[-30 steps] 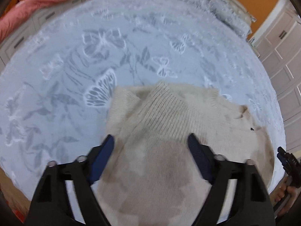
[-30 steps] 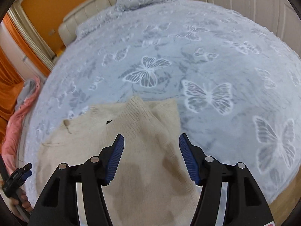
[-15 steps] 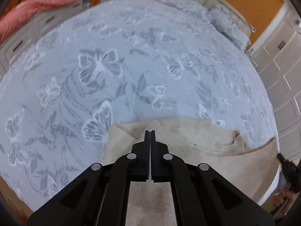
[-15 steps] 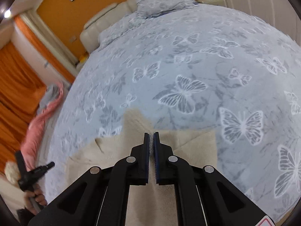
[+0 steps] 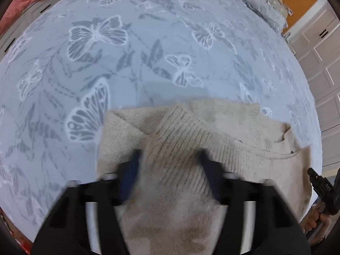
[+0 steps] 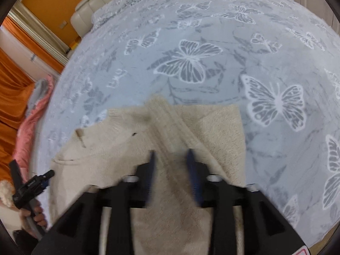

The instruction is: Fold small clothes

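Beige knit sweater (image 5: 212,140) on butterfly bedspread (image 5: 148,42). Left claw (image 5: 170,165) and right claw (image 6: 171,163) both opening over folded sleeves, gripping nothing. Release fully before lifting clear.

Beige sweater (image 5: 191,148) between opening jaws

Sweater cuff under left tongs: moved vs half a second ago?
Yes. The ribbed cuff is now folded up over the sweater, toward the printed butterfly on the bedspread; left tongs opening around it.
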### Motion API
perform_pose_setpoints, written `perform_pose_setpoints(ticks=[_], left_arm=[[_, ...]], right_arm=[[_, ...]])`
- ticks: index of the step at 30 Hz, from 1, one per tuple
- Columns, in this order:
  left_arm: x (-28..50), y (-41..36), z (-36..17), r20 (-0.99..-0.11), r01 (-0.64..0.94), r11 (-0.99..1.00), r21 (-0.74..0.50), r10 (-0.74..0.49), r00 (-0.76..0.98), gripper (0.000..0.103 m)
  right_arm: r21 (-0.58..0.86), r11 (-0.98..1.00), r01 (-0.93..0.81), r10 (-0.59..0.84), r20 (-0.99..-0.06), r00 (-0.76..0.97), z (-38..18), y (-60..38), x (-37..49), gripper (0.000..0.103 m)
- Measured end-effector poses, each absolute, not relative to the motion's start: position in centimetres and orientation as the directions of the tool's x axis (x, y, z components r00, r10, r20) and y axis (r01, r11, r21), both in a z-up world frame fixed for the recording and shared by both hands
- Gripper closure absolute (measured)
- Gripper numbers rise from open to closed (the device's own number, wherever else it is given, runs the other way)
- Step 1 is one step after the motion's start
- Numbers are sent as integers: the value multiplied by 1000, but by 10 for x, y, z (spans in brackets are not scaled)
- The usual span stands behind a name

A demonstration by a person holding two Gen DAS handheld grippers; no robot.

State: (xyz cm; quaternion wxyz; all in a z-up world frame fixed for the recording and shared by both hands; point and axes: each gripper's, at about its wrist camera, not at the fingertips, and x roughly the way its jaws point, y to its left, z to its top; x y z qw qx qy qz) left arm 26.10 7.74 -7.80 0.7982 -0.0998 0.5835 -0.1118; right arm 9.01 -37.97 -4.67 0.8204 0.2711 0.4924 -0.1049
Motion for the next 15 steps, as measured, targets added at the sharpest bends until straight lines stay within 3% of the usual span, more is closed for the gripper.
perform_pose_setpoints(ticks=[1, 2, 4, 5, 8, 11, 12, 15], left_arm=[[262, 77, -77, -902, 61, 947, -317, -321, 290, 90], [261, 78, -71, -888, 53, 937, -344, -343, 306, 91], [255, 79, -49, -864, 68, 936, -344, -344, 367, 92], [249, 80, -30, -838, 86, 929, -360, -362, 409, 92], [229, 93, 23, -746, 117, 894, -433, -428, 510, 93], [236, 100, 30, -747, 78, 914, -399, -373, 551, 92], [245, 101, 20, -766, 62, 920, -387, -358, 534, 92], [275, 92, -39, -854, -8, 941, -339, -304, 423, 92]], right_arm=[[316, 839, 442, 71, -870, 488, -49, -378, 93, 52], [306, 845, 438, 66, -874, 482, -51, -376, 94, 52], [302, 863, 405, 97, -886, 454, -55, -371, 102, 90], [312, 866, 391, 111, -882, 458, -51, -370, 103, 97], [408, 858, 311, 132, -761, 635, 5, -371, 85, 98], [453, 840, 300, 87, -657, 749, 51, -389, 62, 98], [447, 833, 325, 53, -651, 757, 51, -398, 61, 98], [410, 800, 437, 29, -755, 656, -2, -429, 87, 99]])
